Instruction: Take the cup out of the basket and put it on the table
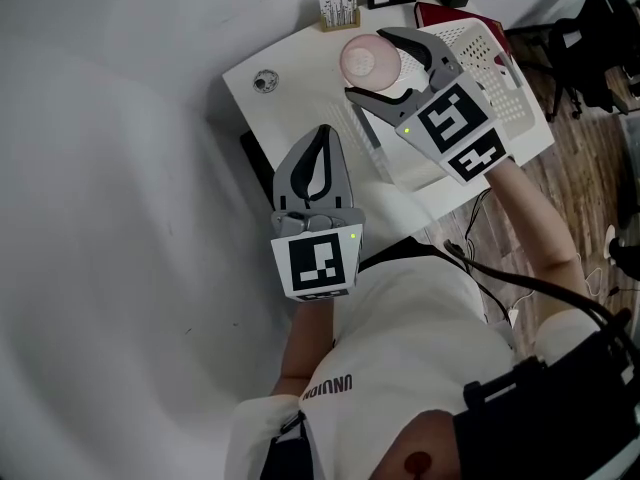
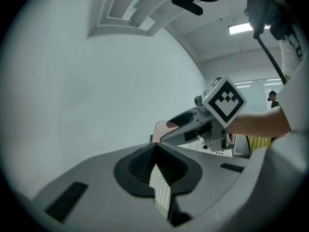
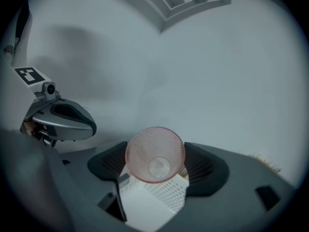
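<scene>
Two tools show. The right tool (image 1: pixel 372 65) clamps a pink, dimpled, translucent plastic cup (image 3: pixel 154 154) between its jaws, seemingly clear of the white bench (image 1: pixel 300 80) below. A white perforated plastic basket (image 1: pixel 492 68) sits just behind this tool. The left tool (image 1: pixel 322 136), jaws pressed together and empty, hangs well apart.

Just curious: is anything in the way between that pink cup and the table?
Nothing visible. The right tongs hold the pink cup over a bare patch of white table beside the basket.
</scene>
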A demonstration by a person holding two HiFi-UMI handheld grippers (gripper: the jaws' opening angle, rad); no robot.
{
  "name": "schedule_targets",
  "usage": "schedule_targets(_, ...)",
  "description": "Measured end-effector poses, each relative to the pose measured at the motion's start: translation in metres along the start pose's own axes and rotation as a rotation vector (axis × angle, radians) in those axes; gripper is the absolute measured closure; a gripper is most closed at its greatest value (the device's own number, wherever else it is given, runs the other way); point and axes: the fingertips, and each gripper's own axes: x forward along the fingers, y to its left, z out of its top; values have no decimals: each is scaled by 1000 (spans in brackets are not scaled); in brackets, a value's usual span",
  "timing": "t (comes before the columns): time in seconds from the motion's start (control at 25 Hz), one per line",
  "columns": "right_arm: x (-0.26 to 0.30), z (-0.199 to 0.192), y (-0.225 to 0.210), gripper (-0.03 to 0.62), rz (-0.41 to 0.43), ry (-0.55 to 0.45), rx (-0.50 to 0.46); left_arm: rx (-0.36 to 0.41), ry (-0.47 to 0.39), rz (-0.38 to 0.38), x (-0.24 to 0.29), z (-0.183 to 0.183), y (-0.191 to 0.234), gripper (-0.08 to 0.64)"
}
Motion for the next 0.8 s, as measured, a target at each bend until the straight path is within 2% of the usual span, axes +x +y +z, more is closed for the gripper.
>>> schedule_targets(0.36, -3, 24, 17, 206, 32, -55, -39, 21, -3, 52, -15, 4, 9, 549)
schedule_targets(0.8, 7, 39, 53, 206, 117, -91, -77, 31, -9, 149, -43, 3, 25, 549)
